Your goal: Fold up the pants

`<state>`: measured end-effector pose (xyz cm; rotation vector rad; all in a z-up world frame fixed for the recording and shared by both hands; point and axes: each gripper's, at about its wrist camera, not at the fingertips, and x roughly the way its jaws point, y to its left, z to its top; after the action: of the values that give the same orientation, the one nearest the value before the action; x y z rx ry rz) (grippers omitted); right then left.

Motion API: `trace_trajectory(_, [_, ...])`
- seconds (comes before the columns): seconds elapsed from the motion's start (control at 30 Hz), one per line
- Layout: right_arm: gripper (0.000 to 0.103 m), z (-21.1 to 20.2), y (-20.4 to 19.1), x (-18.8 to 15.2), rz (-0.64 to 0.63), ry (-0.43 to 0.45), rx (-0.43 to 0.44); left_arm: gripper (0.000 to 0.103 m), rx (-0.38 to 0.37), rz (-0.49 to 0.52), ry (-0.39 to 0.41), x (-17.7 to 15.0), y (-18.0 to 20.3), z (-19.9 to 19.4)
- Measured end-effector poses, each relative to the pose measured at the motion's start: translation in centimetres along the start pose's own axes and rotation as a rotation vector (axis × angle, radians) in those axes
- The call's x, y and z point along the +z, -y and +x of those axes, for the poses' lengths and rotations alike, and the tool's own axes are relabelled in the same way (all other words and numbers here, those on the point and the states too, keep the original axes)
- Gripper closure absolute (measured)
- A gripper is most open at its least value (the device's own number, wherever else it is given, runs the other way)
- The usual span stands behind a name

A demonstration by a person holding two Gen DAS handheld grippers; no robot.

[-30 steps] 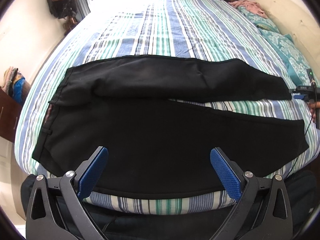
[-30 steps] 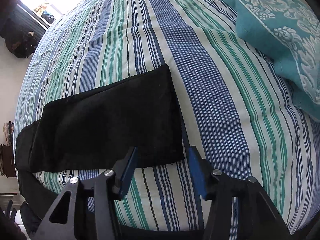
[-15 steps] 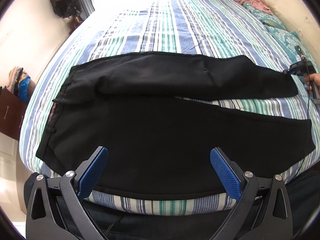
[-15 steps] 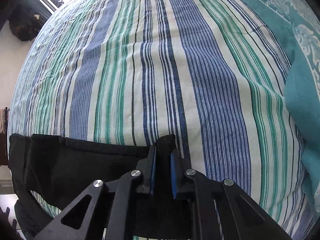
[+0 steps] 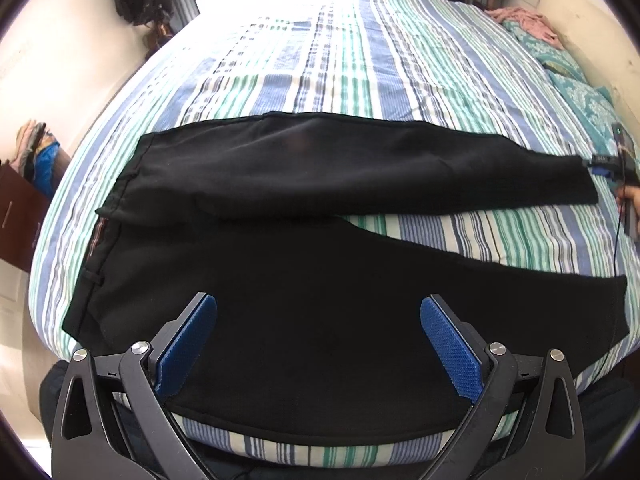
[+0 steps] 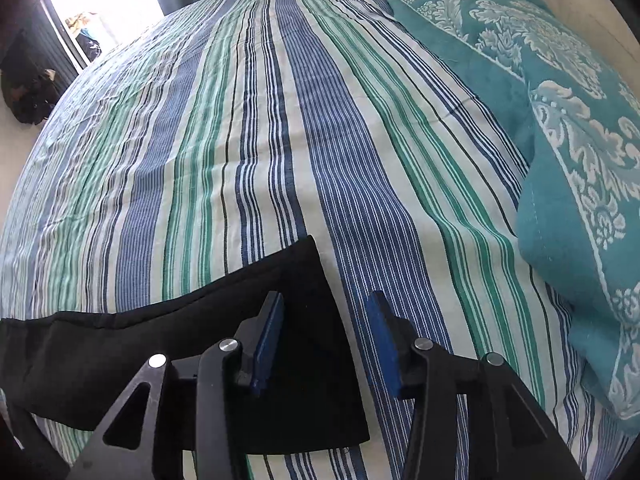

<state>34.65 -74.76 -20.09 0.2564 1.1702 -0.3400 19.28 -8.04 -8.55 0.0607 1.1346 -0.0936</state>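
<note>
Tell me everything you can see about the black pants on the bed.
The black pants lie flat and unfolded on the striped bedspread, waistband at the left, legs running right and splayed in a V with bedspread showing between them. The fabric looks plain, matte and smooth; a belt loop and a reddish inner strip show at the waist. The near leg reaches the bed's edge. The right tongs are open over the far leg's hem, not gripping it; the left tongs hover open above the near leg.

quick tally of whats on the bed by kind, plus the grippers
pants: 1
pillows: 2
pink cloth: 1
grippers, left gripper and right gripper, both open: 2
total: 6
</note>
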Motion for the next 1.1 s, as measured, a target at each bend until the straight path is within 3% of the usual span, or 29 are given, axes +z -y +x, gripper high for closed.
trace_trajectory(0.07, [0.058, -2.0, -2.6, -0.1, -0.078, 0.086, -0.027, 0.001, -0.027, -0.085, 0.012, 0.8, -2.5, 0.1])
trace_trajectory(0.13, [0.055, -4.1, -7.7, 0.1, -0.211, 0.129, 0.077, 0.001, -0.039, -0.147, 0.028, 0.7, -3.9, 0.2])
trace_trajectory(0.3, [0.047, -5.2, -27.8, -1.7, -0.522, -0.021, 0.564, 0.001, -0.097, -0.164, -0.032, -1.8, -3.2, 1.5])
trace_trajectory(0.37, [0.047, -4.7, -36.1, -3.6, -0.624, -0.079, 0.677, 0.001, -0.123, -0.138, -0.042, -2.8, -2.6, 1.4])
trace_trajectory(0.43, [0.047, -3.7, -43.5, -5.8, -0.732, -0.129, 0.731, 0.001, -0.129, -0.106, -0.036, -3.6, -2.4, 0.9])
trace_trajectory(0.57, [0.048, -0.9, -54.2, -8.1, -0.919, -0.232, 0.699, 0.001, -0.131, -0.102, -0.029, -4.9, -3.9, 0.8])
trace_trajectory(0.7, [0.05, 2.2, -58.2, -8.9, -1.008, -0.329, 0.638, 0.001, -0.163, -0.163, -0.065, -6.1, -6.1, 1.8])
trace_trajectory(0.73, [0.055, 2.6, -58.7, -9.1, -1.034, -0.354, 0.636, 0.001, -0.169, -0.173, -0.075, -6.3, -6.5, 2.1])
trace_trajectory(0.77, [0.081, 2.7, -59.3, -9.5, -1.07, -0.374, 0.626, 0.001, -0.171, -0.181, -0.085, -6.5, -6.8, 2.4])
trace_trajectory(0.8, [0.096, 2.6, -59.9, -10.1, -1.124, -0.357, 0.569, 0.001, -0.171, -0.187, -0.092, -6.6, -7.1, 2.7])
trace_trajectory(0.9, [0.097, 0.6, -61.6, -11.9, -1.248, -0.213, 0.409, 0.001, -0.175, -0.204, -0.089, -6.9, -7.6, 3.0])
trace_trajectory(1.0, [0.098, -1.1, -63.7, -12.8, -1.315, 0.065, 0.222, 0.001, -0.173, -0.215, -0.083, -6.6, -7.9, 3.0])
trace_trajectory(1.03, [0.098, -1.2, -64.2, -12.3, -1.282, 0.119, 0.204, 0.001, -0.169, -0.213, -0.08, -6.5, -7.9, 3.0])
trace_trajectory(1.1, [0.094, 0.0, -65.0, -11.3, -1.204, 0.108, 0.222, 0.001, -0.152, -0.205, -0.075, -6.3, -7.8, 2.7])
